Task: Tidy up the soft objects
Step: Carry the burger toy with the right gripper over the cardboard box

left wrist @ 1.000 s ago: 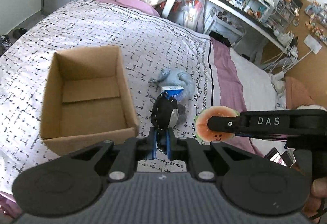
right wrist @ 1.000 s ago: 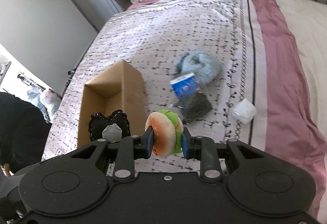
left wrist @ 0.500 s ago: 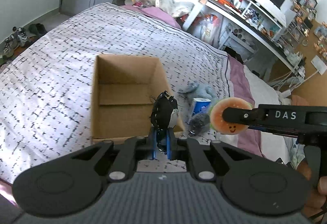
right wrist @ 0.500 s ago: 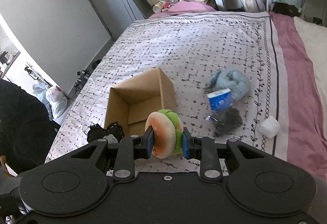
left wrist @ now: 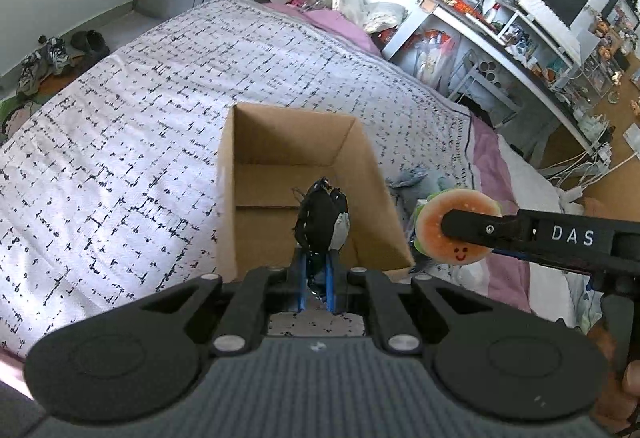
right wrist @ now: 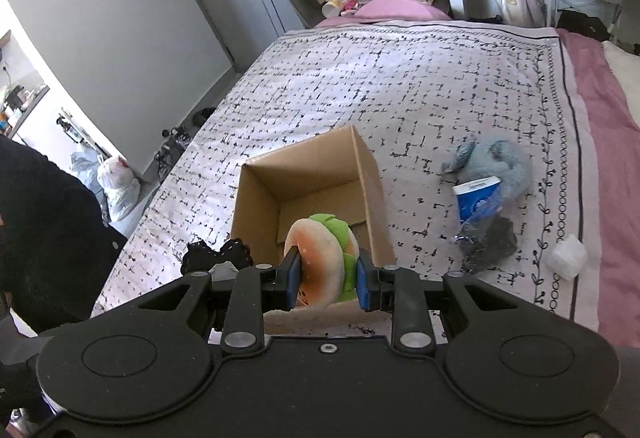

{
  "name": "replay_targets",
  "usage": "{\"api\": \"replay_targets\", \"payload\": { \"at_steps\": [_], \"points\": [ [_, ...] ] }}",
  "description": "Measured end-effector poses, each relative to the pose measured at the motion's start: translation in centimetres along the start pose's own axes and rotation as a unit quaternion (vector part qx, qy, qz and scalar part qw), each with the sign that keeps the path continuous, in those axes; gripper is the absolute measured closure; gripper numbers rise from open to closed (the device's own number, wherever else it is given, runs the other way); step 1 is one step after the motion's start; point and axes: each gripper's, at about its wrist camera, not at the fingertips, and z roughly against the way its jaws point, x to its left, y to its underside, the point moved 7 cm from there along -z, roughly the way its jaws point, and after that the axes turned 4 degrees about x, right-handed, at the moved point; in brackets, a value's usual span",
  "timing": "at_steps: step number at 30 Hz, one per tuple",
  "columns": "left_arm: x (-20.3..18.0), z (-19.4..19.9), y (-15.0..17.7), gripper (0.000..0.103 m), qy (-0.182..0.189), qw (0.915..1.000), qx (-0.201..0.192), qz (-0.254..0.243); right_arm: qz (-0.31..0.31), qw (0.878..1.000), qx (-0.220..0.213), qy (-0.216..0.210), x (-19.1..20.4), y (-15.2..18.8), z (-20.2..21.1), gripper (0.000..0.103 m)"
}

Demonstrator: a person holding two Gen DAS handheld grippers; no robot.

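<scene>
An open cardboard box (left wrist: 368,174) stands on the patterned bedspread; it also shows in the right wrist view (right wrist: 372,182). My left gripper (left wrist: 316,274) is shut on a black heart-shaped plush (left wrist: 322,222), held over the box's near edge. The plush also shows in the right wrist view (right wrist: 218,256). My right gripper (right wrist: 326,278) is shut on a burger plush (right wrist: 320,258), just in front of the box. The burger plush (left wrist: 452,226) sits right of the box in the left wrist view. A grey-blue plush (right wrist: 504,162) lies on the bed right of the box.
A blue packet (right wrist: 476,198), a dark mesh bag (right wrist: 492,242) and a white soft ball (right wrist: 566,258) lie by the grey-blue plush. A pink blanket (right wrist: 612,142) runs along the right. A cluttered desk with shelves (left wrist: 520,22) stands beyond the bed. Shoes (left wrist: 44,58) lie on the floor at left.
Both grippers have moved left and risen toward the box, still holding their plushes. The box now sits straight ahead of both.
</scene>
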Motion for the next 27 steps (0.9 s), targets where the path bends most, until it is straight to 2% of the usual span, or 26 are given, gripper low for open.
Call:
{"api": "replay_targets", "payload": {
  "at_steps": [7,14,20,27],
  "points": [
    [1.7,-2.8,-0.2,0.094,-0.012,0.9993,0.033,0.009,0.004,1.0,0.029,-0.005,0.4,-0.5,-3.7,0.076],
    [1.8,-4.9,-1.4,0.094,-0.011,0.9989,0.044,0.003,0.014,0.999,0.042,0.006,0.8,-1.2,-5.5,0.076],
    [2.0,-6.7,-1.4,0.094,-0.014,0.9973,0.072,0.005,0.008,0.998,0.06,0.017,0.0,-1.0,-7.0,0.075],
    [2.5,-7.9,-1.3,0.09,-0.03,0.995,0.094,0.013,-0.005,0.997,0.077,0.019,-0.6,-1.0,-7.6,0.061]
  ]
}}
